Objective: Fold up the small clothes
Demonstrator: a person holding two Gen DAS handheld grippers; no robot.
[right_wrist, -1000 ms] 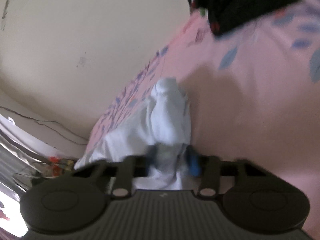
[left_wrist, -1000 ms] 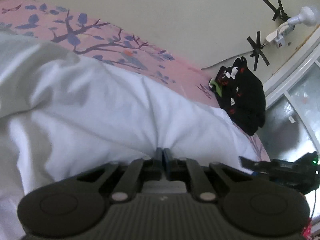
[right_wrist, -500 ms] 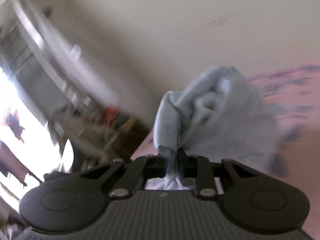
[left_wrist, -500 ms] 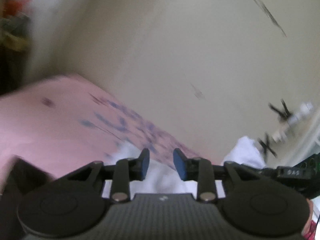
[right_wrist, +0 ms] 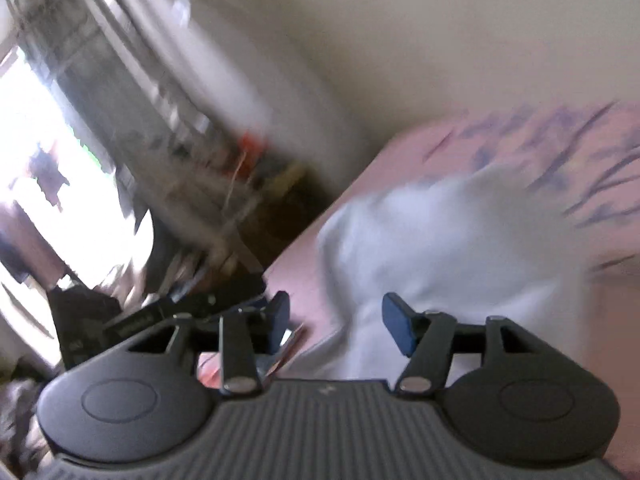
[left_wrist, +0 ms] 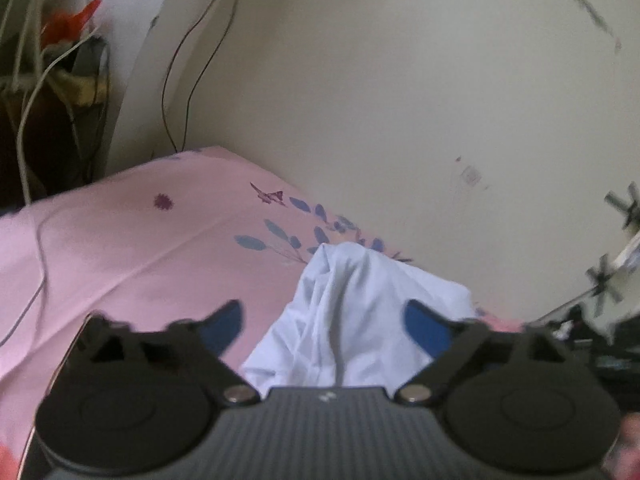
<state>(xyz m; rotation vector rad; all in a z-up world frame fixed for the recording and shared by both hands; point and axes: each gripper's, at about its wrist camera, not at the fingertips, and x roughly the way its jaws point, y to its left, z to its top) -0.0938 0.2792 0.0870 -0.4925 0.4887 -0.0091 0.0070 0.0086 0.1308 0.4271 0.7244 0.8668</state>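
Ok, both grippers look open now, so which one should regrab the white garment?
Left, probably. The left gripper is open with the bunched garment centred between its fingers. The right gripper is open too, but the garment sits off toward its right finger, and that view is blurred.

garment (left_wrist: 360,312) — pale blue-white | bedsheet (left_wrist: 140,248) — pink, blue leaf print | pads (left_wrist: 426,328) blue

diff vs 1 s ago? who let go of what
Both let go. The right gripper, shut on the white garment until half a second ago, is now open, and the garment lies bunched on the pink floral sheet. The left gripper, shut a second ago, has opened wide and swung to face the cloth from above. Unchanged: same garment, same sheet.
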